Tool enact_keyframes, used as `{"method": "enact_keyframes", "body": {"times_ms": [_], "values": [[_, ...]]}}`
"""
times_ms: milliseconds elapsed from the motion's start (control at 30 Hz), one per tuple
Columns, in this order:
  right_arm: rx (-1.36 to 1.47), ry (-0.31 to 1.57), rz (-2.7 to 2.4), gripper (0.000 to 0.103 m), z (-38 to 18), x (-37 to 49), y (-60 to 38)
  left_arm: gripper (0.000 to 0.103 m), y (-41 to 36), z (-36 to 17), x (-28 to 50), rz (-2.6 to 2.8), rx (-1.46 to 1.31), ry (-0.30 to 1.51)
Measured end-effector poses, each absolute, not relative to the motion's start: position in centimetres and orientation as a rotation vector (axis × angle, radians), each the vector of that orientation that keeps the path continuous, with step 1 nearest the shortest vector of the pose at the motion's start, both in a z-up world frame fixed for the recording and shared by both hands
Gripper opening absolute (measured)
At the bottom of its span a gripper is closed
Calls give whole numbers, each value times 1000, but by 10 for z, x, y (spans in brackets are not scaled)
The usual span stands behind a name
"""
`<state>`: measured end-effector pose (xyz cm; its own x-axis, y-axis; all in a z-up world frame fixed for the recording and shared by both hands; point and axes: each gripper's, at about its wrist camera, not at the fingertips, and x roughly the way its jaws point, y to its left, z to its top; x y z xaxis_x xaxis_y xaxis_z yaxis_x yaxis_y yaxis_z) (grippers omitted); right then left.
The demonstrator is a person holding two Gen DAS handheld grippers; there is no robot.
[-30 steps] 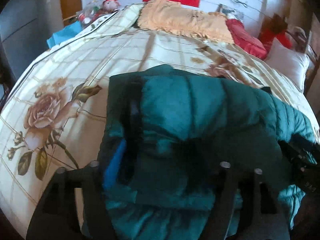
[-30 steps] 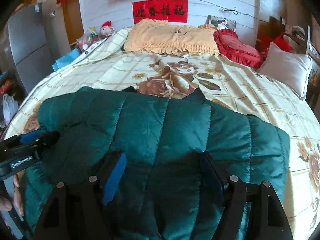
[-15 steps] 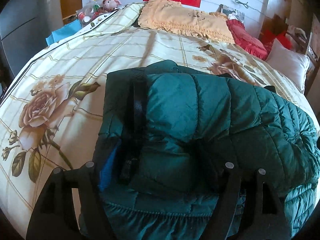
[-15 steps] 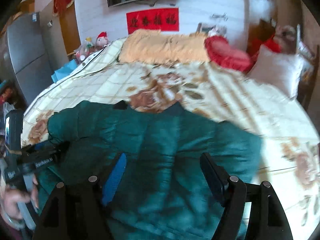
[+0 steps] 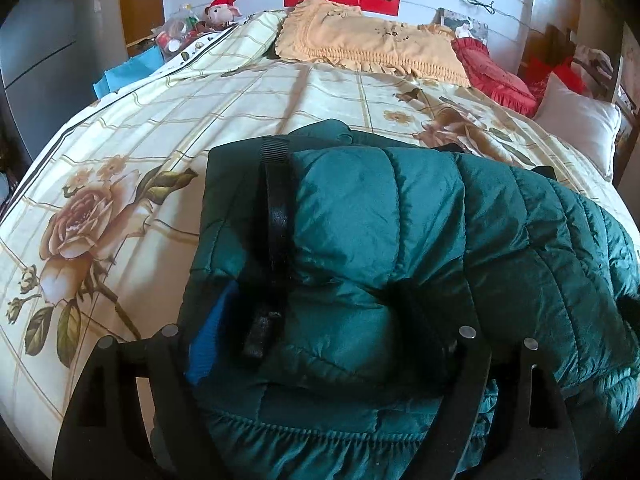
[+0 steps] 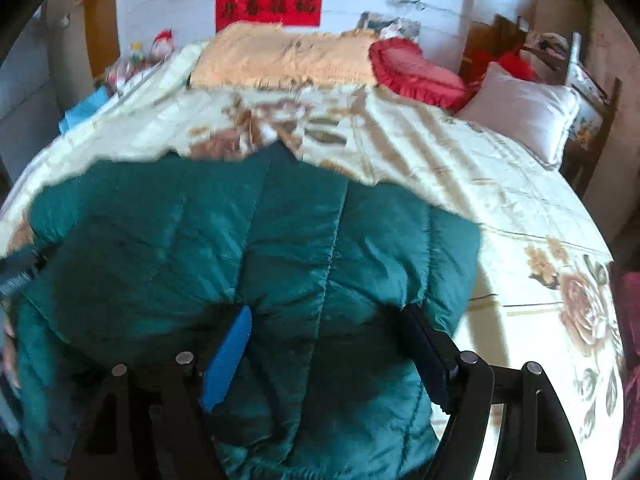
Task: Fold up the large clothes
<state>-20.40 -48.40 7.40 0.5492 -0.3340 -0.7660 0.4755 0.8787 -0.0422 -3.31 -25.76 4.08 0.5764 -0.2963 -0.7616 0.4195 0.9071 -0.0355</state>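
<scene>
A dark green quilted jacket (image 5: 400, 240) lies folded in a thick bundle on the flowered bed sheet (image 5: 120, 160), with a black strap (image 5: 276, 208) running down its left fold. My left gripper (image 5: 320, 332) straddles the near edge of the bundle. Its jaws are opening, with puffy fabric still between them and half covering the blue pad. In the right wrist view the jacket (image 6: 240, 240) bulges between the fingers of my right gripper (image 6: 328, 344), which is shut on the fold; creases run out from its blue pad (image 6: 228, 352). The picture there is blurred.
At the head of the bed lie a yellow fringed pillow (image 5: 360, 40), a red cushion (image 5: 492, 72) and a white pillow (image 5: 576, 124). A stuffed toy (image 5: 222, 8) and a blue bag (image 5: 128, 72) sit at the far left. Bare sheet stretches left and right of the jacket.
The left jaws have spread wider around the fold. The right gripper has swung to the right with the jacket, whose right edge now lies closer in.
</scene>
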Motion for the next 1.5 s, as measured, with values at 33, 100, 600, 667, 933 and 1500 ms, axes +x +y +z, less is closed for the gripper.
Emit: {"method": "enact_keyframes", "body": {"times_ms": [33, 100, 600, 667, 933, 1500], "values": [[196, 830, -464, 74, 83, -210, -480, 82, -257, 41, -33, -421, 155, 859], [209, 788, -433, 74, 94, -215, -470, 82, -258, 40, -33, -418, 157, 854], [193, 871, -395, 75, 73, -201, -446, 86, -248, 48, -38, -445, 134, 853], [188, 832, -391, 76, 89, -225, -442, 86, -237, 56, -46, -448, 122, 860], [221, 821, -393, 83, 103, -300, -434, 86, -193, 75, -93, -447, 195, 823], [281, 861, -394, 83, 78, -372, -390, 86, -133, 75, -179, -461, 177, 822]]}}
